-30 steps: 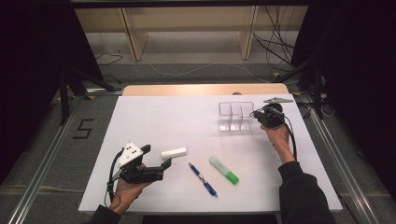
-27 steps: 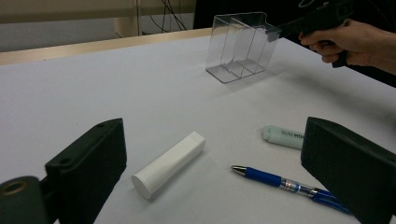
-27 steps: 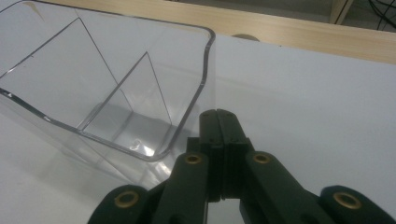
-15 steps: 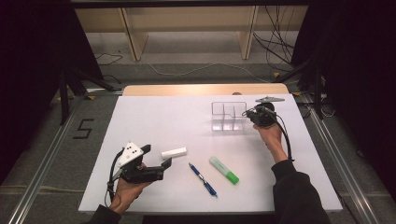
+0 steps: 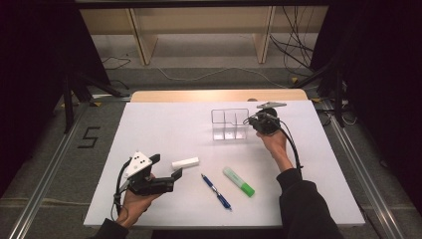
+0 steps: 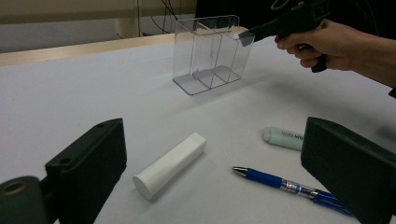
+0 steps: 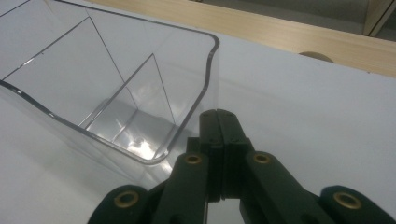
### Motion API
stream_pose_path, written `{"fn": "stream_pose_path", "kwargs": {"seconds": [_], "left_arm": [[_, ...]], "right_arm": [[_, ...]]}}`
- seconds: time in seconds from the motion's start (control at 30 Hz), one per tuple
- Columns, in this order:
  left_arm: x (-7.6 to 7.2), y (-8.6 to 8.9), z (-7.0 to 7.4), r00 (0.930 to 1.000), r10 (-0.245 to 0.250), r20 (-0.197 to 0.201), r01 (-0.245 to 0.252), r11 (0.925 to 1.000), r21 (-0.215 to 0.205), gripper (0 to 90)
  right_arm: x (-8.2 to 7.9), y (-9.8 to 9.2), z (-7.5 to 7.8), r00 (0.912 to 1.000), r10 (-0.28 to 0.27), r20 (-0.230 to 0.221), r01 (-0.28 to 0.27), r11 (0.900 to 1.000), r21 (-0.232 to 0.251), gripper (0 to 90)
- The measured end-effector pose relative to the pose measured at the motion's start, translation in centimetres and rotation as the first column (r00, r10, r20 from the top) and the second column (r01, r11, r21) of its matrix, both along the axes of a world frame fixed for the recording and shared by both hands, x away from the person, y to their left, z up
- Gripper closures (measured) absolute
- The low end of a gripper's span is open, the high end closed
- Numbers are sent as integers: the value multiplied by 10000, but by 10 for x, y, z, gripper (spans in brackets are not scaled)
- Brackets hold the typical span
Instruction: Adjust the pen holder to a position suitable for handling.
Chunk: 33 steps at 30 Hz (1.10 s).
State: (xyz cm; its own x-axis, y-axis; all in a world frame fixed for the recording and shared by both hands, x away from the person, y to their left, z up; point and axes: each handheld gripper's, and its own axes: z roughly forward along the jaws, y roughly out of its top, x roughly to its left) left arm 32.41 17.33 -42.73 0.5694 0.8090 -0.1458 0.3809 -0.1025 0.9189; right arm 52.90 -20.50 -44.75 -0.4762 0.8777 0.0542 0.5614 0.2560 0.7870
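A clear three-compartment organizer (image 5: 229, 124) (image 6: 210, 51) (image 7: 107, 93) stands upright at the back of the white table (image 5: 164, 124). My right gripper (image 5: 247, 121) (image 6: 246, 37) (image 7: 218, 114) is shut and empty, its tip against the outside of the organizer's right wall near the rim. My left gripper (image 5: 166, 167) (image 6: 215, 135) is open near the front left and holds nothing. Just past its jaws lies a white cylinder (image 5: 185, 163) (image 6: 170, 164). To the right of that lie a blue pen (image 5: 216, 191) (image 6: 289, 189) and a green highlighter (image 5: 239, 181) (image 6: 282, 138).
A wooden strip (image 5: 219, 95) runs along the table's far edge, with a shelf frame (image 5: 199, 30) and cables (image 5: 298, 50) on the floor beyond. Metal rails (image 5: 50, 179) flank the table on both sides. A "5" mark (image 5: 88, 137) is on the floor at the left.
My right gripper has moved left with its tip on the organizer, and the organizer has slid left across the table with it. The left gripper and the loose items have stayed put.
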Motion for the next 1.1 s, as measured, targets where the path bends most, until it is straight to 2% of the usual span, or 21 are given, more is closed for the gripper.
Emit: {"fn": "stream_pose_path", "kwargs": {"seconds": [0.37,0.5,0.67,0.77,1.1], "left_arm": [[0,0,1,10000,17,-4,-17,10000,-13,63],[-1,1,1,10000,26,16,-26,10000,-75,64],[-1,1,1,10000,71,23,-71,9999,-131,64],[0,1,1,10000,52,10,-52,9999,-110,64],[-1,1,0,9999,102,-1,-102,9999,-131,64]], "right_arm": [[1,13,-2,9999,122,-33,-122,9999,18,900],[-2,17,-4,9998,168,-75,-169,9998,-121,900],[-6,20,-5,9996,194,-214,-196,9998,-74,900],[-9,23,-5,9995,263,-185,-267,9995,-170,900],[-23,26,0,9989,423,-209,-424,9991,-65,900]]}}
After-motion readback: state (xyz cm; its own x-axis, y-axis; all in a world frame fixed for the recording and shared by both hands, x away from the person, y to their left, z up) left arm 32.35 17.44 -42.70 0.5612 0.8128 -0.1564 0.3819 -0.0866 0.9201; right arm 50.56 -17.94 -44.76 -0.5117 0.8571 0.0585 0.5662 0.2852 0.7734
